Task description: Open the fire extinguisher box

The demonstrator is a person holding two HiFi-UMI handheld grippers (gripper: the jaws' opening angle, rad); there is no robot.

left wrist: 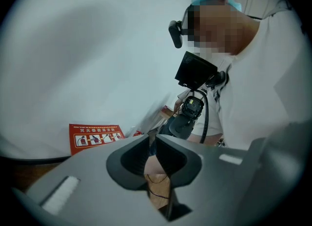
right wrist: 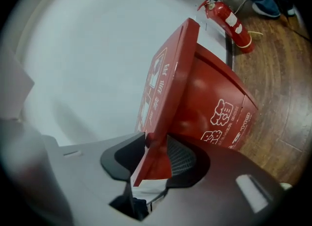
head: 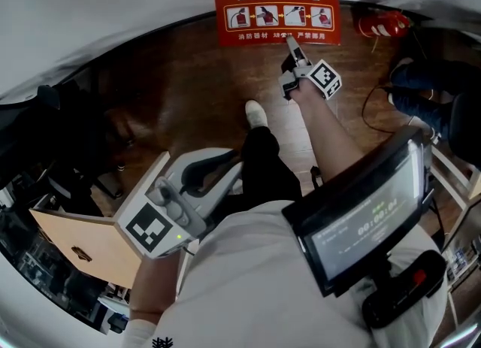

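Observation:
The red fire extinguisher box shows in the head view as its lid with white pictograms, against the white wall. My right gripper reaches out to the lid's front edge. In the right gripper view the lid stands tilted up off the red box body, and my right gripper is shut on the lid's lower corner. My left gripper hangs back close to my body, shut with nothing in it. The lid lies far off in the left gripper view.
A loose red fire extinguisher lies on the wooden floor beside the box. Another person's legs and a cable are at the right. A cardboard box sits at lower left. A screen hangs at my chest.

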